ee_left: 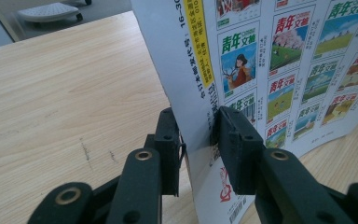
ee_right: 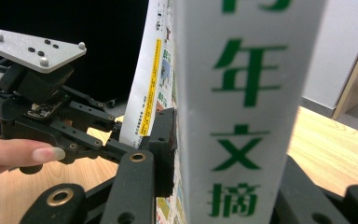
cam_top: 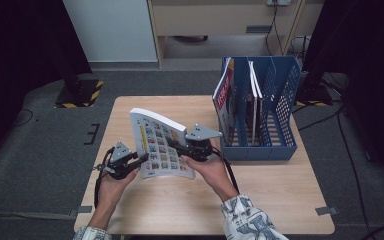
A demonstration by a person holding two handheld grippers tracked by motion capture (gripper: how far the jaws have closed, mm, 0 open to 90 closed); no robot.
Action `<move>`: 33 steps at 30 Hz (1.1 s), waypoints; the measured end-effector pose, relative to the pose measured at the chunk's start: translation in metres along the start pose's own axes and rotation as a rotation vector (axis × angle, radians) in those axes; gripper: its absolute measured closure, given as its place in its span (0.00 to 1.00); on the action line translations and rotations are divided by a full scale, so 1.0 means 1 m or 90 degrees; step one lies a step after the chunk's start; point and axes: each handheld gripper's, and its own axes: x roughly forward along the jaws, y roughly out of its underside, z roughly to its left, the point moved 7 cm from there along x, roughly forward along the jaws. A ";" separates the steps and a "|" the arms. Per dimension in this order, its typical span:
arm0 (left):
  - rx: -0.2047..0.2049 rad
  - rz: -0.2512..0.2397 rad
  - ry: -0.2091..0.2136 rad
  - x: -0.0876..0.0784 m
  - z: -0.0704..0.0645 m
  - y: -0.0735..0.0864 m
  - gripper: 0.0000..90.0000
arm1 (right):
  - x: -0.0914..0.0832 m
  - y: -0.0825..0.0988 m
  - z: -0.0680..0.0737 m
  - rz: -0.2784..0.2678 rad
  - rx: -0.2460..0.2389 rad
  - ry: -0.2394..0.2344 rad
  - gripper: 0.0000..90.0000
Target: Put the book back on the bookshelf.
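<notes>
Between both grippers: a magazine stands tilted on the wooden table.
Left gripper: clamped on the magazine's lower left edge, forearm coming in low.
Right gripper: jaws straddling the spine; whether they press it, I cannot tell.
Nearby: a blue slotted file rack just right, holding upright magazines.
Surfaces: glossy cover with small printed pictures; pale wood grain.

Magazine: glossy printed paper cover, smooth. Table: pale wood-grain top, matt, faint scuffs. File rack, far right: blue perforated plastic. Left claw: matt black plastic. Floor: grey carpet.
</notes>
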 end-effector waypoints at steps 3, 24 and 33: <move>0.000 -0.001 0.000 0.000 0.000 0.000 0.77 | 0.000 -0.001 0.000 -0.001 0.002 0.000 0.76; 0.010 -0.011 0.002 -0.001 -0.002 -0.001 0.77 | 0.000 -0.025 -0.003 -0.023 0.006 -0.009 0.76; 0.009 -0.011 0.001 -0.001 -0.003 -0.001 0.77 | 0.003 -0.027 -0.002 -0.028 0.009 -0.013 0.76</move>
